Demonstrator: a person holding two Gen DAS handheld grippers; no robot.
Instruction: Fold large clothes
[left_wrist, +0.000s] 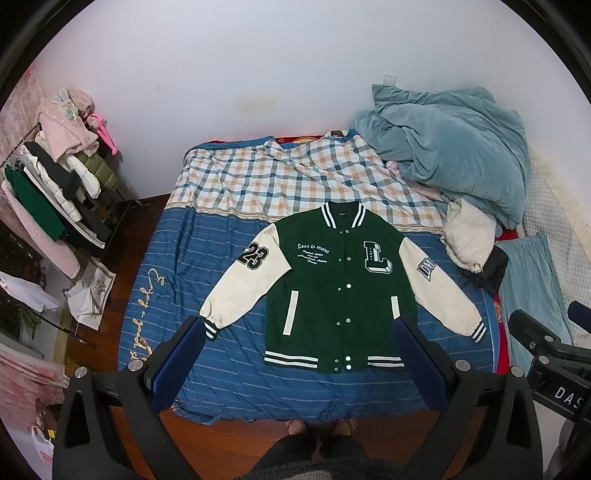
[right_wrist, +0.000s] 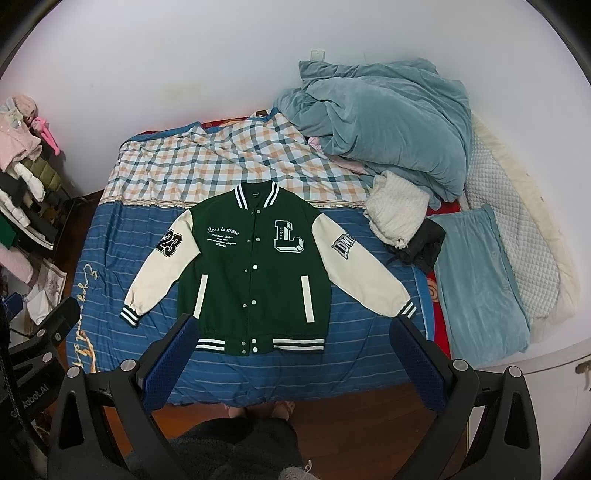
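A green varsity jacket (left_wrist: 332, 288) with cream sleeves lies flat and face up on the bed, buttoned, sleeves spread out to both sides; it also shows in the right wrist view (right_wrist: 255, 269). My left gripper (left_wrist: 299, 328) is open and empty, held well above the jacket's hem. My right gripper (right_wrist: 291, 326) is open and empty, held high over the hem too. The right gripper's body shows at the right edge of the left wrist view (left_wrist: 550, 354).
The bed has a blue striped quilt (left_wrist: 221, 354) and a checked sheet (left_wrist: 280, 173). A teal duvet heap (left_wrist: 450, 155) and a white pillow (left_wrist: 469, 236) lie at the right. A clothes rack (left_wrist: 55, 177) stands left. The person's feet (left_wrist: 321, 426) stand at the bed's foot.
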